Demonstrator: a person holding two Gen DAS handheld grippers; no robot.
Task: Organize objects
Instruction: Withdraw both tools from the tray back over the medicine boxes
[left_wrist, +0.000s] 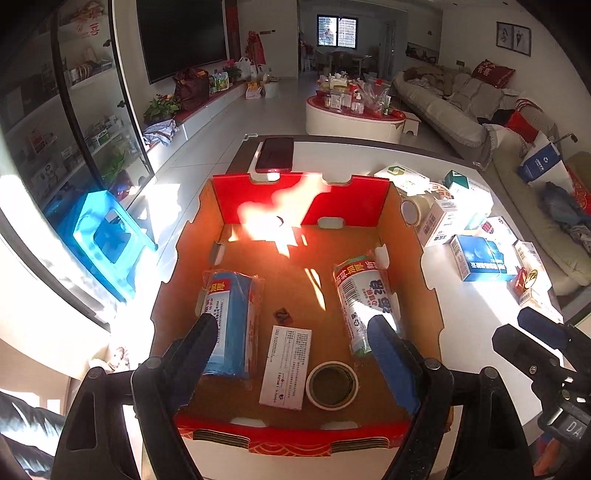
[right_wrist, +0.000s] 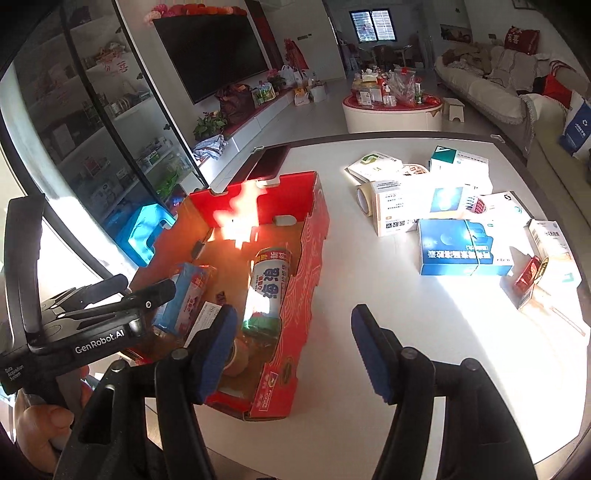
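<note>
In the red box (left_wrist: 410, 240), two rolls (left_wrist: 360, 299) — long axes toward far wall

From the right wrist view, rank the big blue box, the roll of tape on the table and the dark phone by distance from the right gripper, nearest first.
From the right gripper:
1. Big blue box, ahead and to the right on the table.
2. Roll of tape, farther back, beside the white boxes.
3. Dark phone, at the table's far edge behind the red carton.
</note>
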